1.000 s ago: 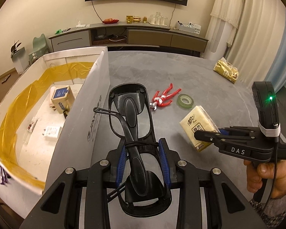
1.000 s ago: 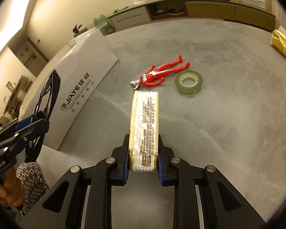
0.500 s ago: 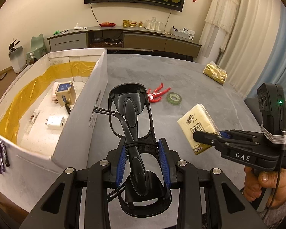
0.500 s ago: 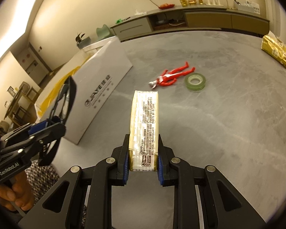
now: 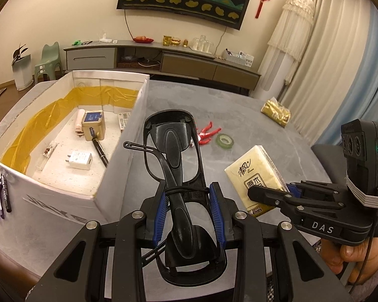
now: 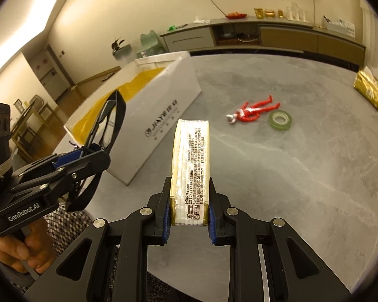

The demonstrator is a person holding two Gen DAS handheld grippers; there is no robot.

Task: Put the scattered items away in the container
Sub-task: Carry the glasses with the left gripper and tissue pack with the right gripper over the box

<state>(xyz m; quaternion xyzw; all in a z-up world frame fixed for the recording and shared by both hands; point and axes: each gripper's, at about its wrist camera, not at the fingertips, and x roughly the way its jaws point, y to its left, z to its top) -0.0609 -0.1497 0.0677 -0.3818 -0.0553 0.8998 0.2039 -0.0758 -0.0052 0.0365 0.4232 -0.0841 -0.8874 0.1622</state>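
While both loads hang above the grey table (image 6: 302, 176), the left gripper (image 5: 189, 216) clamps folded black safety glasses (image 5: 174, 151) beside the white box (image 5: 136, 125); light, stiff, scratchable. The right gripper (image 6: 189, 216) squeezes a soft, light tissue pack (image 6: 191, 163) by its end.

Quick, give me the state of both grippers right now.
Left gripper: closed on the black glasses.
Right gripper: closed on the tissue pack.
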